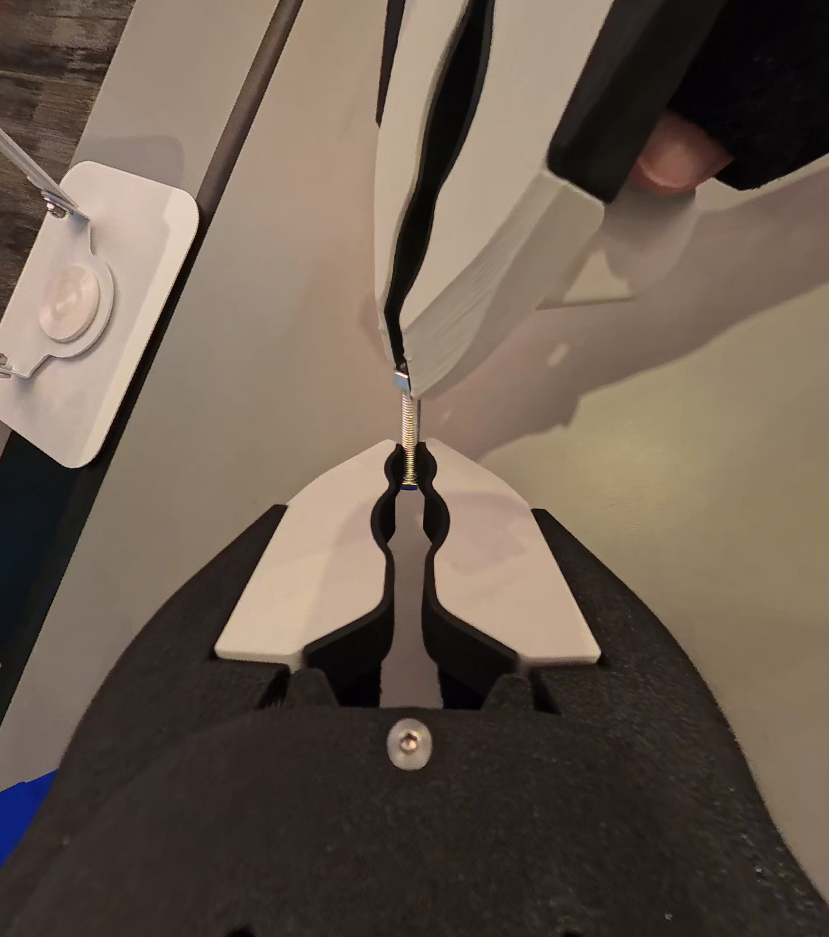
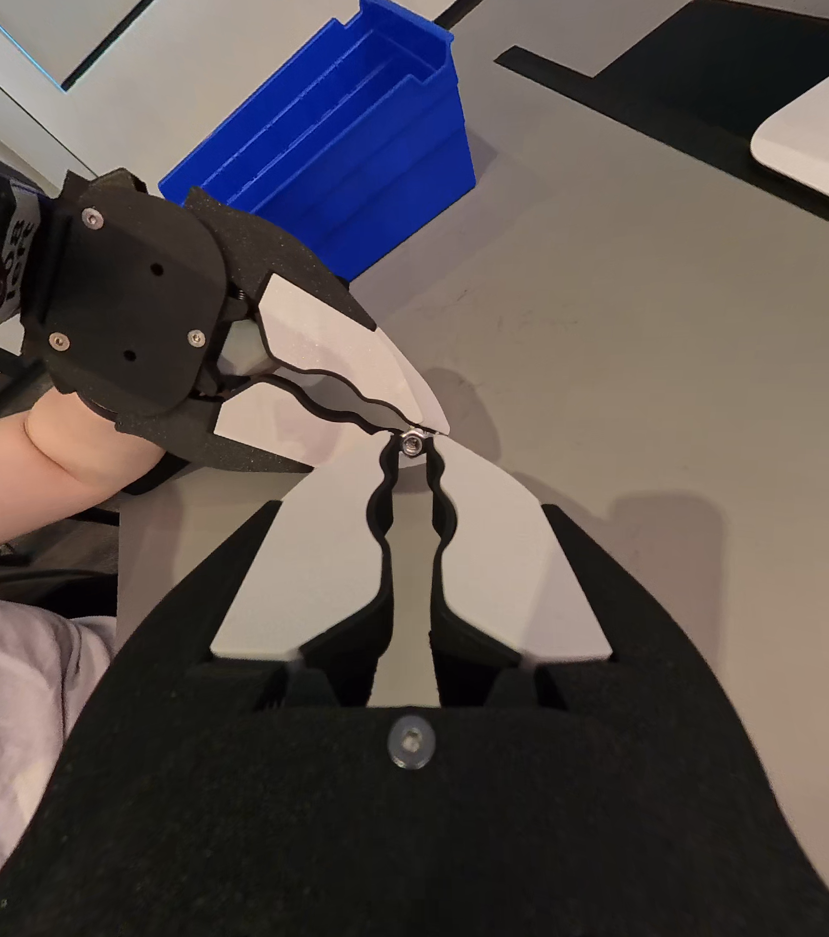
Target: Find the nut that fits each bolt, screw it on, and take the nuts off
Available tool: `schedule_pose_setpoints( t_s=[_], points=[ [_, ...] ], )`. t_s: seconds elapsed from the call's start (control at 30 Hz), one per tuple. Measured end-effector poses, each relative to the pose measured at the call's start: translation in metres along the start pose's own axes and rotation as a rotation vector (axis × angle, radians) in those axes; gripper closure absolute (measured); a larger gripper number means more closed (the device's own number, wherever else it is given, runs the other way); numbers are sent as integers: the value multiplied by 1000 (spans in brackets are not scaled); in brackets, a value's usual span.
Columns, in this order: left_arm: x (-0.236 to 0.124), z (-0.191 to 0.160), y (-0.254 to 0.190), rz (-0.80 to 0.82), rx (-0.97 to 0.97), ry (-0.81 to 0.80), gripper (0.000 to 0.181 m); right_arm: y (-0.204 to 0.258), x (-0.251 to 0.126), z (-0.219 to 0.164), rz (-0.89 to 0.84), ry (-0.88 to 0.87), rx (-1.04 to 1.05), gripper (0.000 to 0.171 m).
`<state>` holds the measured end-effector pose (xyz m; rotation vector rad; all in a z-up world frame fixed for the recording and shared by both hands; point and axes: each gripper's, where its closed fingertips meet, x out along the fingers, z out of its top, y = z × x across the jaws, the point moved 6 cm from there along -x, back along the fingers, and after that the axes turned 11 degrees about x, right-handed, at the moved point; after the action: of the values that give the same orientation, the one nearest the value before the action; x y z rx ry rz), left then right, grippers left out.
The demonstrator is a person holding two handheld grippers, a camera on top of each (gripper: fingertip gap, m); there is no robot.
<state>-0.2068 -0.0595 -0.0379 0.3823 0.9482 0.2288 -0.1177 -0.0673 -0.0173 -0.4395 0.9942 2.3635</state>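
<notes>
The left hand-held gripper (image 1: 408,459) is clenched on the bolt (image 1: 409,441), with the bolt head seated between its black inner pads and the threaded shaft projecting forward past the white fingertips. The bolt is held clear above the grey desk (image 1: 681,557), not resting on it. The right hand-held gripper (image 2: 409,446) is clenched on the nut (image 2: 410,444), a small silver hex nut pinched at the very tips of its fingers. In the left wrist view the right hand-held gripper (image 1: 404,377) comes in from above, and the nut (image 1: 400,380) sits at the far end of the bolt shaft, touching it; how far it is threaded on cannot be told. In the right wrist view the left hand-held gripper (image 2: 415,431) enters from the left, its tips meeting those of the right unit at the nut, so that the two stand roughly at right angles. A blue plastic bin (image 2: 351,147) stands on the desk beyond the left hand-held gripper, well apart from the bolt. A white mounting plate (image 1: 82,314) with a round disc lies at the desk edge in the left wrist view. A white flat object (image 2: 828,137) occupies the upper right corner of the right wrist view.
</notes>
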Motion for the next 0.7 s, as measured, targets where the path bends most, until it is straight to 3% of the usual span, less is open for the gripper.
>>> schedule_pose_setpoints(
  t_s=[0.7],
  points=[
    [1,3,0,19,2,-13,177,0,-2,0,-7,0,22,161]
  ],
)
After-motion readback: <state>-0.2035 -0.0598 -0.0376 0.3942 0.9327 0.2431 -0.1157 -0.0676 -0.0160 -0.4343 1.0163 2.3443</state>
